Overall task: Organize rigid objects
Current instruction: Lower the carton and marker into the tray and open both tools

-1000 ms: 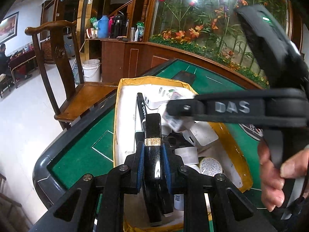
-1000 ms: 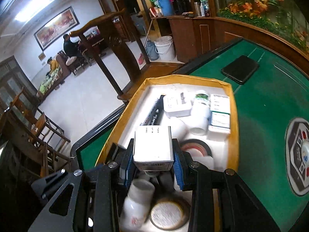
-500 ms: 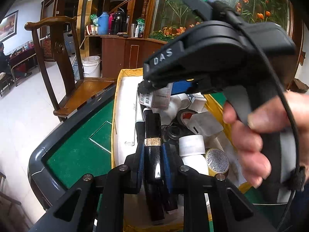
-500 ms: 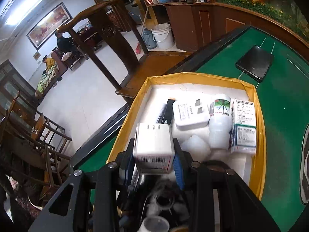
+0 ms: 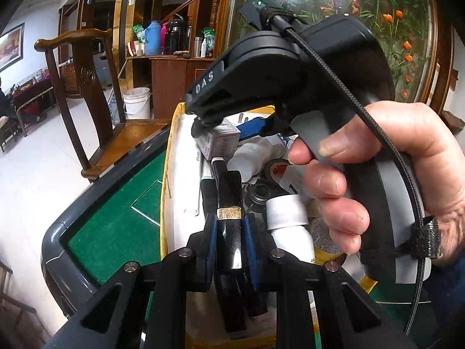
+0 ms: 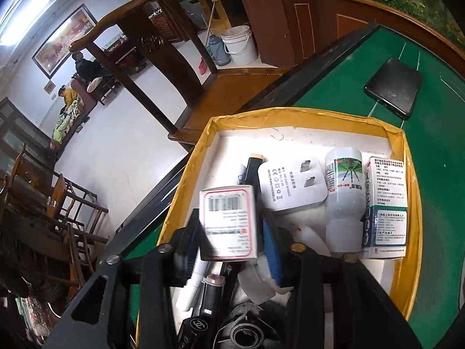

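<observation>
My left gripper (image 5: 229, 224) is shut on a glossy black tube with a gold band (image 5: 229, 192), held over the near end of the yellow-rimmed white tray (image 5: 164, 192). My right gripper (image 6: 231, 218) hangs over the tray's (image 6: 290, 113) left middle, and its jaws are opening. A small white box with a barcode (image 6: 228, 221) lies tipped between its blue pads, loose from the right pad. In the left wrist view the right gripper (image 5: 209, 122) and that box (image 5: 219, 142) sit just beyond my tube, with a hand (image 5: 377, 160) on the grip.
The tray holds a white plug adapter (image 6: 290, 186), a white bottle (image 6: 344, 192), a printed medicine box (image 6: 385, 200), a tape roll (image 5: 276, 168) and several small items. A flat black device (image 6: 392, 87) lies on the green table (image 6: 430, 151). A wooden chair (image 5: 87, 87) stands at the table's edge.
The right gripper came further over the tray and sank. Its jaws have spread and the white box has tipped forward, so a different face shows. The left gripper kept still with its tube.
</observation>
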`<state>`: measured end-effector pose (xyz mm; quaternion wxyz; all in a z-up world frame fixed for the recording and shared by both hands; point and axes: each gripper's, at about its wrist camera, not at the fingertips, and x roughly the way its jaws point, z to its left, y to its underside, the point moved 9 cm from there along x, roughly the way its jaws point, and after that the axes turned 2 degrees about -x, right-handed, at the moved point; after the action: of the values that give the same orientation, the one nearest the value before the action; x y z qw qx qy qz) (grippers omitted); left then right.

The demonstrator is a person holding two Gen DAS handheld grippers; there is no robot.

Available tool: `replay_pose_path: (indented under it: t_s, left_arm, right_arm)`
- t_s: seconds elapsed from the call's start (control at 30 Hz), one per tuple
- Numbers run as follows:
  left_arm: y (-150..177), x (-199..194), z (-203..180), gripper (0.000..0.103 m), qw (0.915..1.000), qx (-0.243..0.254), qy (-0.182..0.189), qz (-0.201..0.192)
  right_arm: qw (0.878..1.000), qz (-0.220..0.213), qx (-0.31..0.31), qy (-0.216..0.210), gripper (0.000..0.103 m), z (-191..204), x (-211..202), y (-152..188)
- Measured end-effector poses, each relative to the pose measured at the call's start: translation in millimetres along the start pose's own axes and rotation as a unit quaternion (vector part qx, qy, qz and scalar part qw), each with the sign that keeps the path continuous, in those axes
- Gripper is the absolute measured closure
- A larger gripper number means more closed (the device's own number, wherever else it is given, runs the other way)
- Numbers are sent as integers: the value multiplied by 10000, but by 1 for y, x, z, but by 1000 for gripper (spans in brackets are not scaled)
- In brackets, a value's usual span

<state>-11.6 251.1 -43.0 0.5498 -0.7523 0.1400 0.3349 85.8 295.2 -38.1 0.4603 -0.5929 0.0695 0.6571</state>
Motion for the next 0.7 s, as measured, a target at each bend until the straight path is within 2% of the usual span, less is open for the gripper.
replay_pose_path:
  t_s: [0.03,0.07,0.17,0.4,0.53,0.7]
  left_arm:
    - [0,-1,-1,77,10000,4,6,-20]
    - [-1,-3,-2,67,10000,6,11,-48]
    - [-3,-7,-1,50,9998,26,-111,-163]
    - [-4,-11,2,37,9995,-44,-177,-245]
    - [-4,-15,-2,24,9993,-9,-213,-316]
    - [-3,-22,-8,18,9982,133,-371,-457]
  right_arm:
    - [10000,-30,-10,-13,55,0,-2,-1]
    - [10000,-77,-29,-23,53,1,-5,-2]
    - [9998,-208,-57,6,49,0,-15,-5]
    - [9990,-422,-21,-133,48,-3,-39,0]
    - [9983,-558,-49,-190,45,-5,-57,8]
    - [9961,-850,-43,-247,41,-11,-90,23]
